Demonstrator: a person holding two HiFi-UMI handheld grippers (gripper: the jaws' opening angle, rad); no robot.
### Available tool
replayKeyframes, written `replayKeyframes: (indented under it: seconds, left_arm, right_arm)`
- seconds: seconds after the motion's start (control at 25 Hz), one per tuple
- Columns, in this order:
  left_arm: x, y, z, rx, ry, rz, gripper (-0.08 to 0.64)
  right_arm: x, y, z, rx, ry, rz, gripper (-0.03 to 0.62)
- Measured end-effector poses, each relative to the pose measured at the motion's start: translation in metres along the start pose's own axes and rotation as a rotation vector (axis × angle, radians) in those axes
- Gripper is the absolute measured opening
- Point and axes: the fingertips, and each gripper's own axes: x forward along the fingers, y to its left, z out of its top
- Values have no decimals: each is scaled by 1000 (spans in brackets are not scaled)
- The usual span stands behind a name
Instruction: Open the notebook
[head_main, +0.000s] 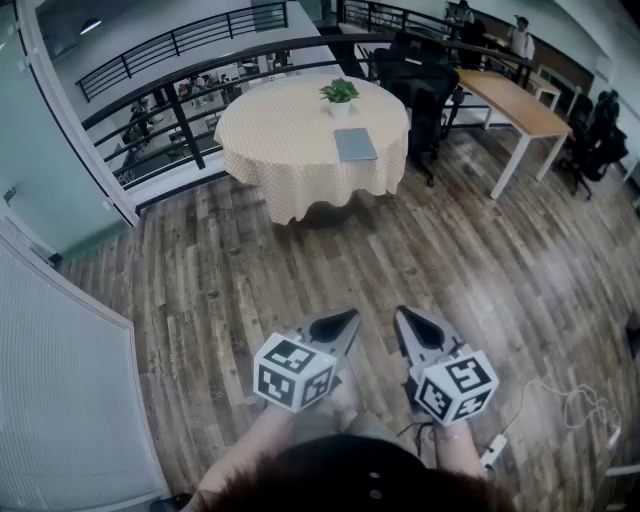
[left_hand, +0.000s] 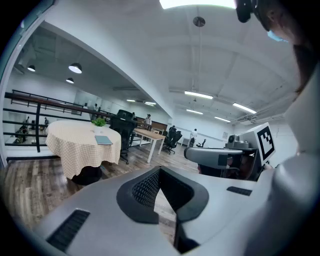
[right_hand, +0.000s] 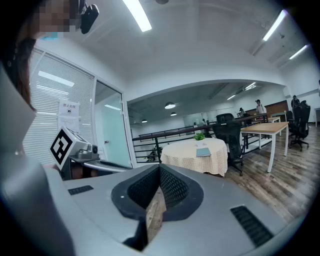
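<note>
A closed grey-blue notebook (head_main: 355, 145) lies on a round table with a yellow checked cloth (head_main: 280, 135), far across the wood floor from me. It also shows small in the left gripper view as the notebook (left_hand: 104, 140) and in the right gripper view as the notebook (right_hand: 203, 152). My left gripper (head_main: 347, 318) and right gripper (head_main: 403, 314) are held side by side close to my body, both pointing toward the table. Each is shut with nothing between its jaws. The left gripper (left_hand: 160, 170) and right gripper (right_hand: 160, 167) tips meet.
A small potted plant (head_main: 340, 93) stands on the table behind the notebook. A black office chair (head_main: 425, 85) and a long wooden desk (head_main: 515, 100) stand to the table's right. A black railing (head_main: 180, 95) runs behind. A white cable (head_main: 565, 400) lies on the floor at right.
</note>
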Motion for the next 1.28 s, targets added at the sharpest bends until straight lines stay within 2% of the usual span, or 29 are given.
replayKeyframes:
  seconds: [0.24,0.76,1.12,1.28]
  left_arm:
    - [3,14,-1,-25,-26,15,11]
    - [10,16,2,-41,-48,-27,11]
    - [14,38,0,2,-20,-48,11]
    - [13,45,-2,2,-16,-66,11]
  right_arm:
    - [5,-9,4,14,-29,-13,11]
    - [27,13,-4,17,-12,24,11]
    - [50,7,2,54,-43,-20,12]
    - [62,13,-7,67,-23,-30,12]
